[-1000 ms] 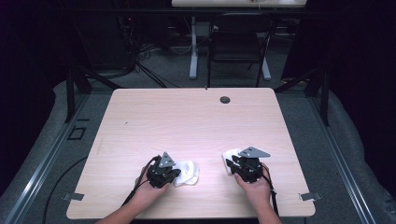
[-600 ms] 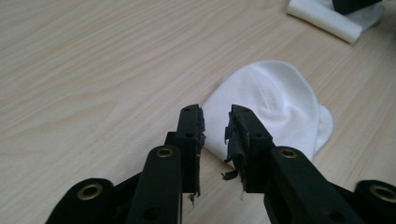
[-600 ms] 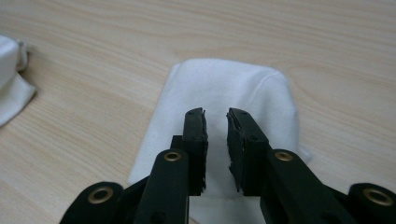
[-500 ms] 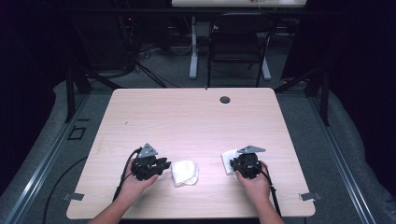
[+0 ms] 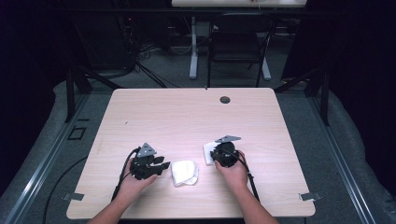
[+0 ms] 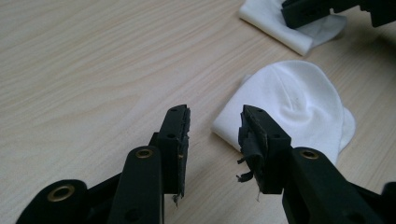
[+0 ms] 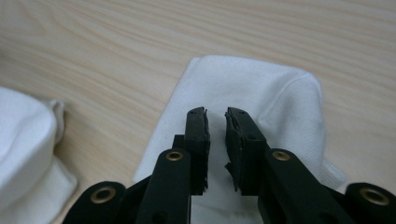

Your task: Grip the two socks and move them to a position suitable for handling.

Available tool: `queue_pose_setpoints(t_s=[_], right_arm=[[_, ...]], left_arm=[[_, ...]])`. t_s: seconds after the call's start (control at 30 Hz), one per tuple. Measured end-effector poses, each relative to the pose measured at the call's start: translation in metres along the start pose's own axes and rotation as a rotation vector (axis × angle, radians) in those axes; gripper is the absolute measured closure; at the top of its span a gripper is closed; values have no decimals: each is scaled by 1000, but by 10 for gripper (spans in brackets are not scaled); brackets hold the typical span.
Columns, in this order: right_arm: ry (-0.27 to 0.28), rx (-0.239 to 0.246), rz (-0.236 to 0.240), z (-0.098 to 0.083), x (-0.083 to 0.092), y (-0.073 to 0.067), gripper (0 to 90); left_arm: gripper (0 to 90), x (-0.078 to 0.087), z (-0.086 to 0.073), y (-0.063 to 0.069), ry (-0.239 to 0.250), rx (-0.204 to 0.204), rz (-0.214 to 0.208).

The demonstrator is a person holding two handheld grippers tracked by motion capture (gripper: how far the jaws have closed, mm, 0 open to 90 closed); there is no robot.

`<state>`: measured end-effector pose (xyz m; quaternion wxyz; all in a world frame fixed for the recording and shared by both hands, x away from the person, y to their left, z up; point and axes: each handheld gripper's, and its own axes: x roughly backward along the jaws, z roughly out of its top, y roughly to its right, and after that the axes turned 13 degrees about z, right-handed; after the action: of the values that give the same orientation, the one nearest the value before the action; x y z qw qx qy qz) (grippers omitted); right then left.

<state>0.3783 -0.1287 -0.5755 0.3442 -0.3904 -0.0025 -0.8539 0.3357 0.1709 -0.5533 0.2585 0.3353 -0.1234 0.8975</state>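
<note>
A rolled white sock [image 5: 184, 172] [image 6: 294, 102] lies near the table's front edge, between my two grippers. My left gripper [image 5: 164, 167] [image 6: 212, 126] sits just left of it; its jaws have just been opening and hold nothing. A flat folded white cloth [image 5: 208, 153] [image 7: 252, 88] lies to the right. My right gripper [image 5: 215, 156] [image 7: 215, 116] is low over it. Its jaws have been closing to a narrow gap, with nothing visibly pinched. In the left gripper view the flat cloth [image 6: 275, 23] lies farther off under the right gripper [image 6: 317, 9].
The wooden table [image 5: 187, 116] has a round cable hole [image 5: 225, 99] near its far edge. A dark chair [image 5: 238, 46] and a desk leg [image 5: 193, 51] stand beyond it. Cables trail from both grippers over the front edge.
My left gripper let go of the rolled sock, drew back to the left and opened. My right gripper slid left over the flat cloth, which seems to have shifted with it.
</note>
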Motion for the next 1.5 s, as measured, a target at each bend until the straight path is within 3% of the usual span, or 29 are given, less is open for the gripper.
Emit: queue_pose_setpoints(t_s=[0.17, 0.5, 0.63, 0.67, 0.7, 0.77, 0.8, 0.83, 0.97, 1.07, 1.23, 1.27, 1.43, 1.5], right_arm=[[-1, -2, 19, 19, -23, -7, 787], [20, -14, 27, 32, -36, -13, 741], [73, 39, 11, 33, -16, -22, 710], [86, 71, -2, 32, -2, -26, 686], [86, 71, -2, 32, -2, -26, 686], [115, 89, 7, 29, 17, -29, 660], [136, 93, 25, 23, 34, -32, 624], [136, 93, 25, 23, 34, -32, 624], [200, 132, 16, -1, 74, -43, 589], [216, 140, 5, -15, 86, -45, 578], [207, 119, 20, -30, 86, -36, 578], [183, 86, 41, -34, 80, -30, 552], [162, 90, 33, -36, 71, -26, 529], [180, 91, 39, -36, 70, -26, 546]], left_arm=[[615, -1, -1, -1, -3, 0, 0], [615, -1, -3, 2, -10, -7, -1], [612, -1, -3, 5, -8, -22, -3], [606, -2, -3, 7, -8, -15, -5], [603, -2, -3, 7, -8, -15, -5], [597, -2, -3, 10, -5, -23, -8], [587, -2, -3, 11, -4, -28, -8], [587, -1, -2, 13, 0, -26, -12], [577, 0, 1, 19, 12, -42, -12], [576, 0, 5, 24, 20, -52, -17], [575, -1, 5, 25, 18, -51, -19], [575, -2, 4, 25, 14, -46, -17], [576, -5, 3, 29, 6, -45, -34], [597, -6, 4, 33, 3, -41, -58]])
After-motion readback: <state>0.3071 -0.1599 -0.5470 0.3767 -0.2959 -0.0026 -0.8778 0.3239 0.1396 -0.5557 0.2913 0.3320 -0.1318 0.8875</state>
